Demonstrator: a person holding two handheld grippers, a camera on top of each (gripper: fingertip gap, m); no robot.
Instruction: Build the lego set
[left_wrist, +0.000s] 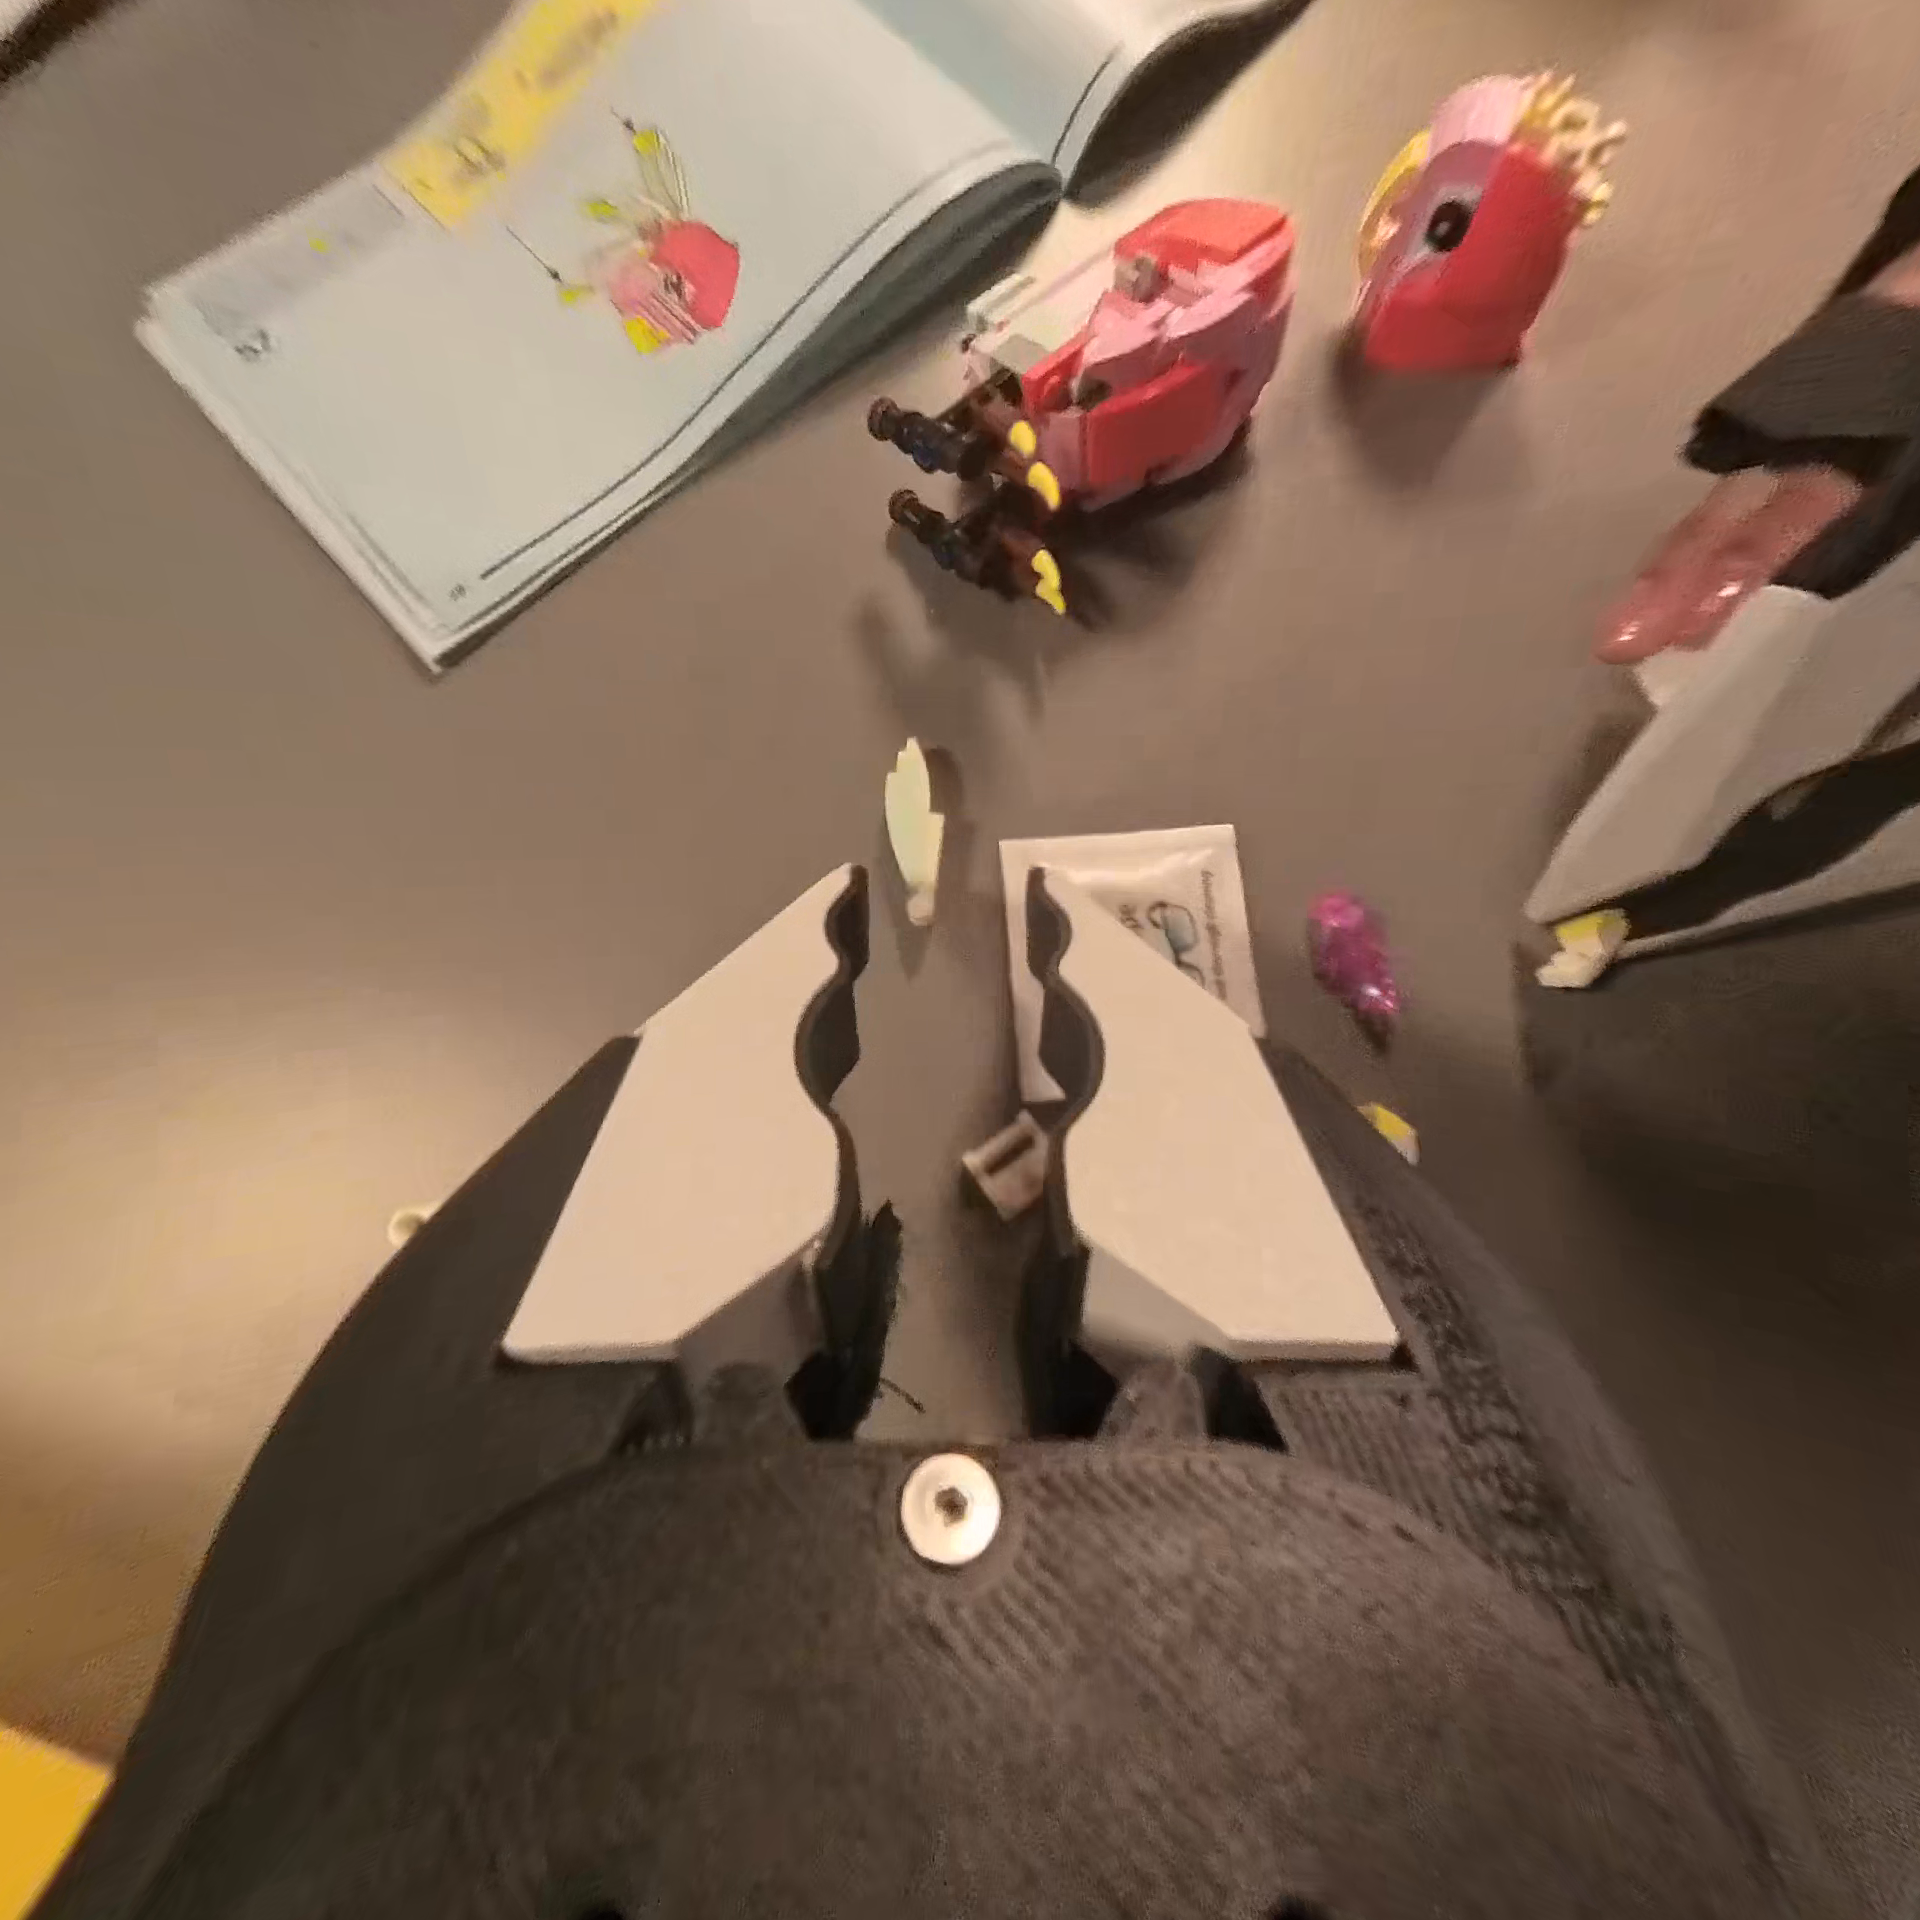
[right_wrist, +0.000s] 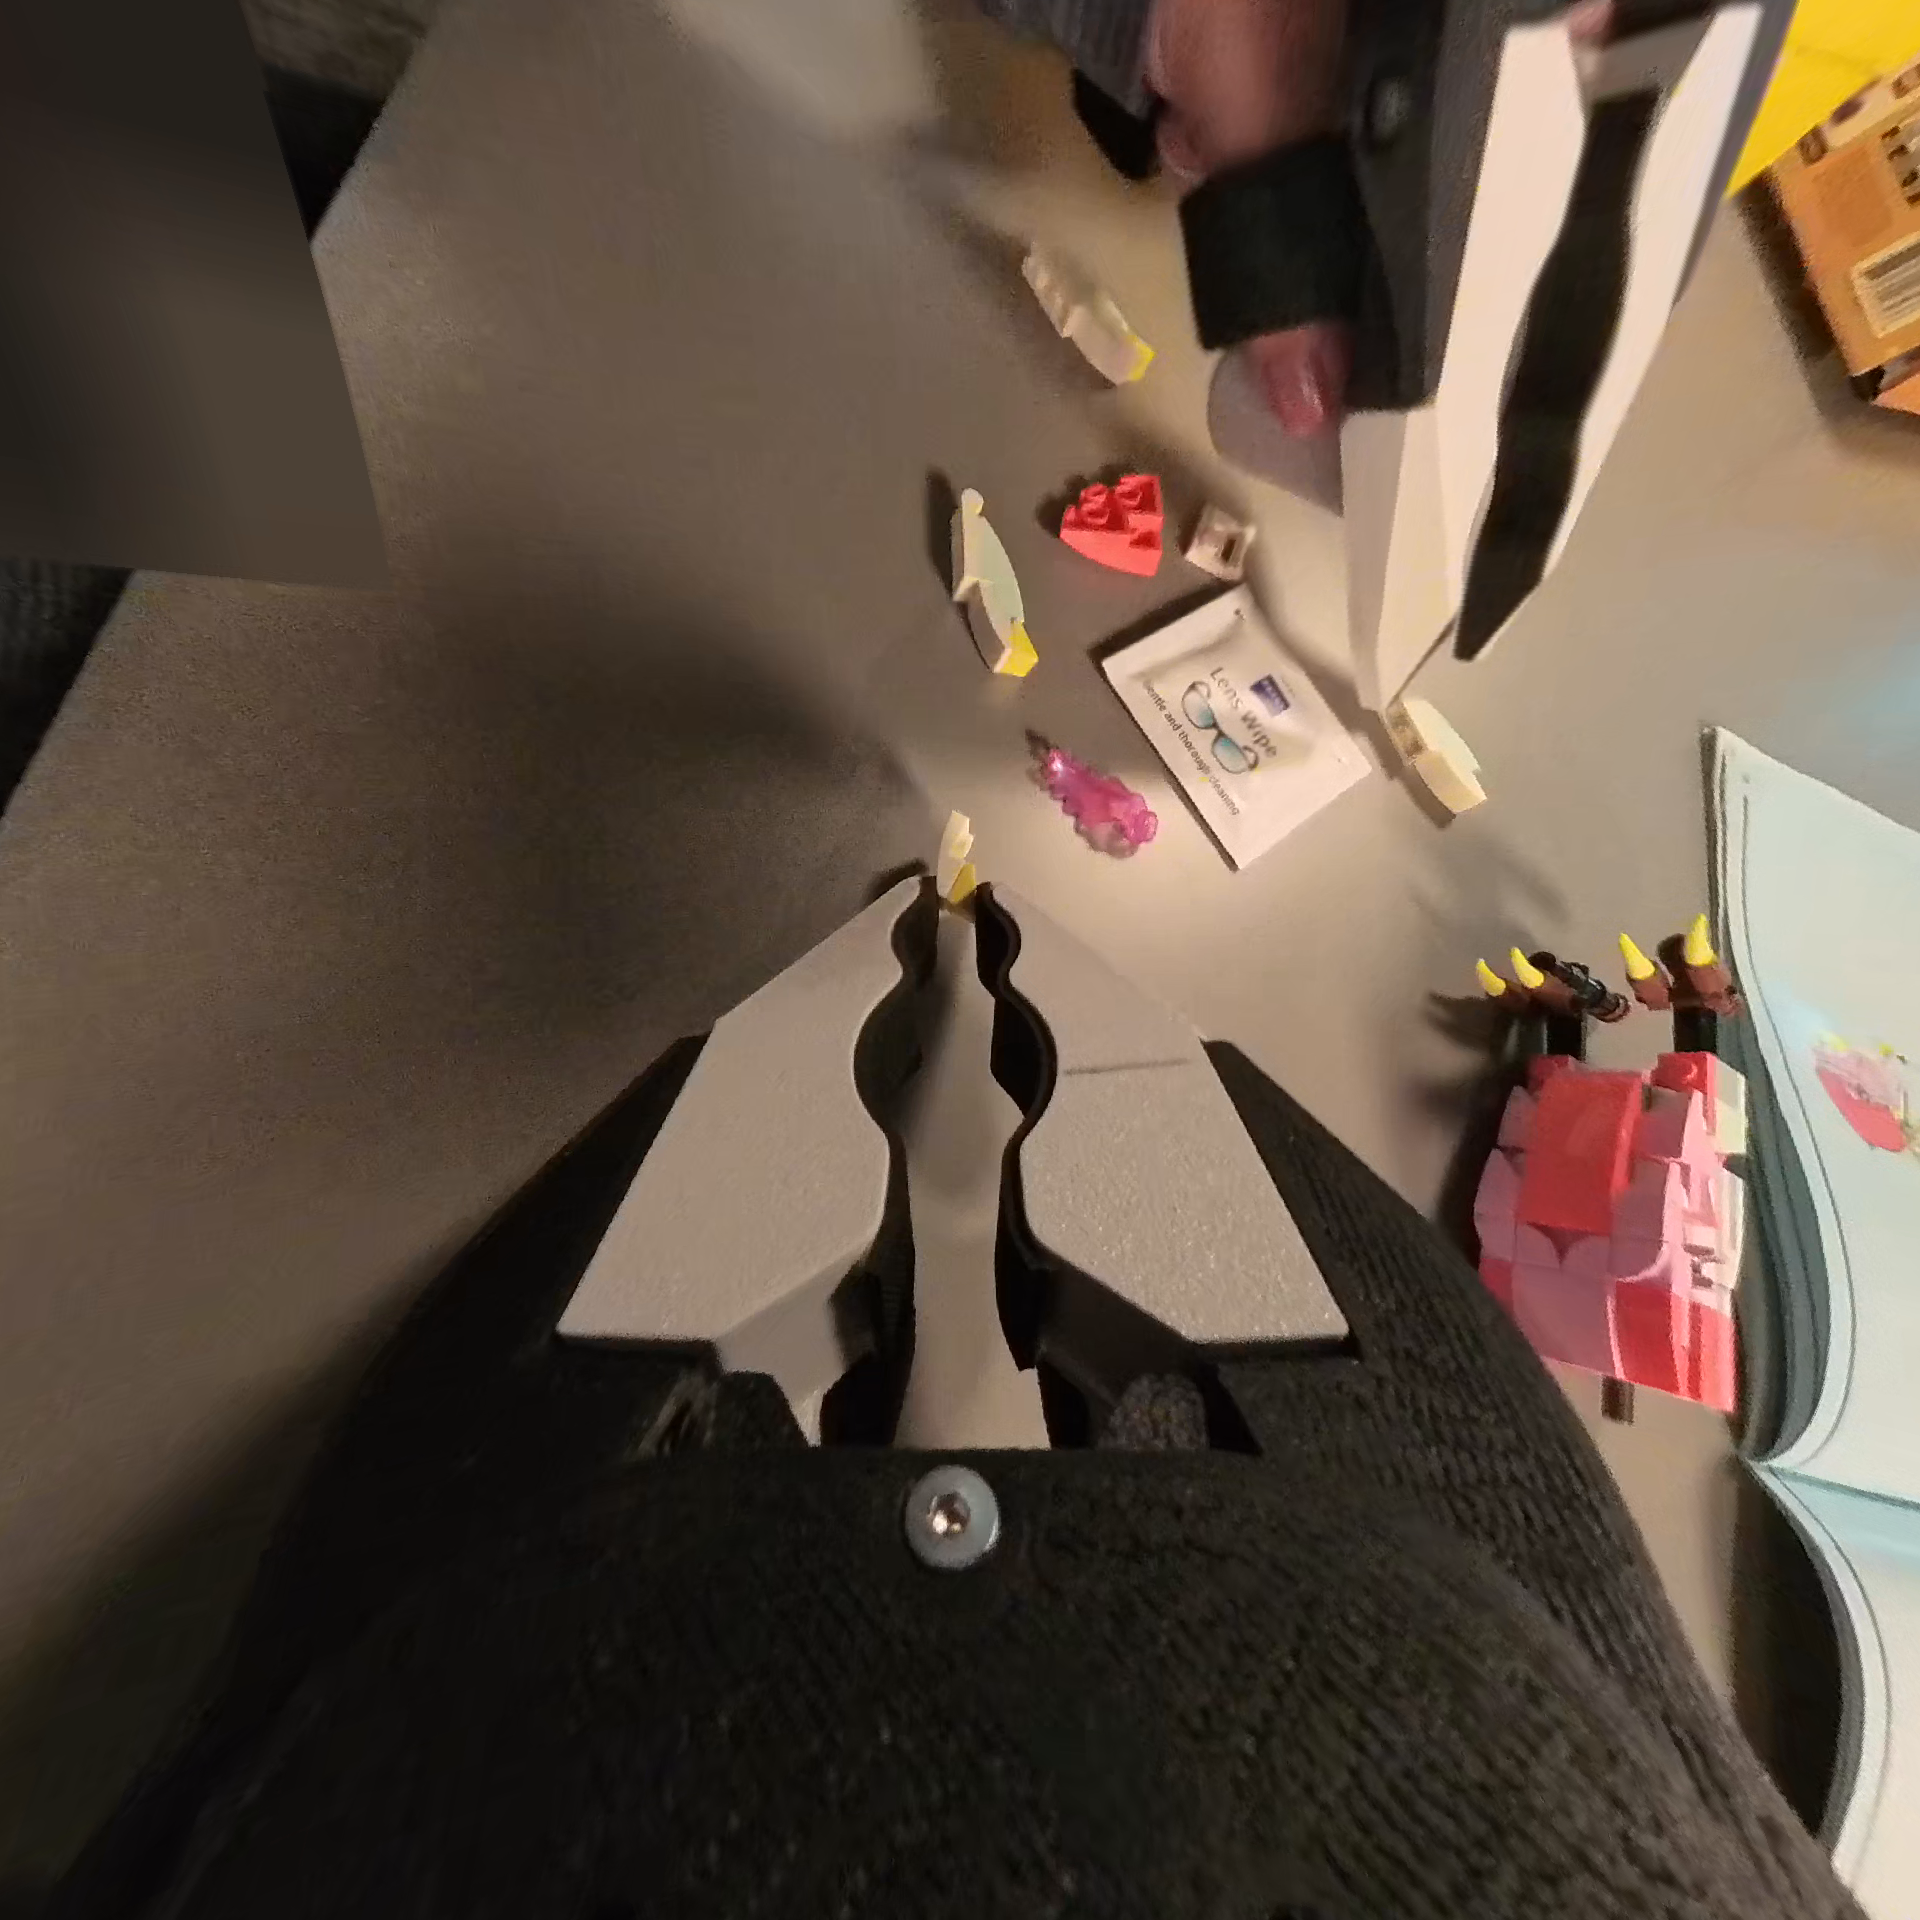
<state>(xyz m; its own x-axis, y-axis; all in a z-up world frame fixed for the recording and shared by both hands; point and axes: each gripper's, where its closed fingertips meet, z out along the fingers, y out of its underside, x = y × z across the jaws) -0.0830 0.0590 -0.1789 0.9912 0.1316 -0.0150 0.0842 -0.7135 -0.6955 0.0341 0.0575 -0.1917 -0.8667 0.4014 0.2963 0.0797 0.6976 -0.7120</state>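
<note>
In the left wrist view, the left gripper (left_wrist: 943, 883) hangs low over the grey table (left_wrist: 312, 935) with its jaws apart and holding nothing. A cream feather-shaped piece (left_wrist: 912, 821) lies on the table just ahead of the tips. Its near end reaches into the gap, but neither pad presses on it. A white sachet (left_wrist: 1174, 883) lies partly under the right finger, and a small grey piece (left_wrist: 1003, 1164) lies between the fingers, further back. A pink clear piece (left_wrist: 1351, 961) is near, on the right. Further away are a red and pink brick body (left_wrist: 1143, 353) with clawed feet, a brick bird head (left_wrist: 1455, 260) standing apart from the body, and an open booklet (left_wrist: 416, 364). At the right edge, the right gripper (left_wrist: 1553, 930) shows a small cream and yellow piece (left_wrist: 1584, 940) at its tips.

In the right wrist view, the right gripper is almost closed and pinches that small cream and yellow piece at the very tips. The piece sticks out forward. On the table beyond lie two longer cream and yellow pieces (right_wrist: 992, 582), a red brick (right_wrist: 1112, 525), the pink clear piece and the sachet. The left gripper comes down from the top right, with the feather-shaped piece at its tips. The brick body lies beside the booklet.
</note>
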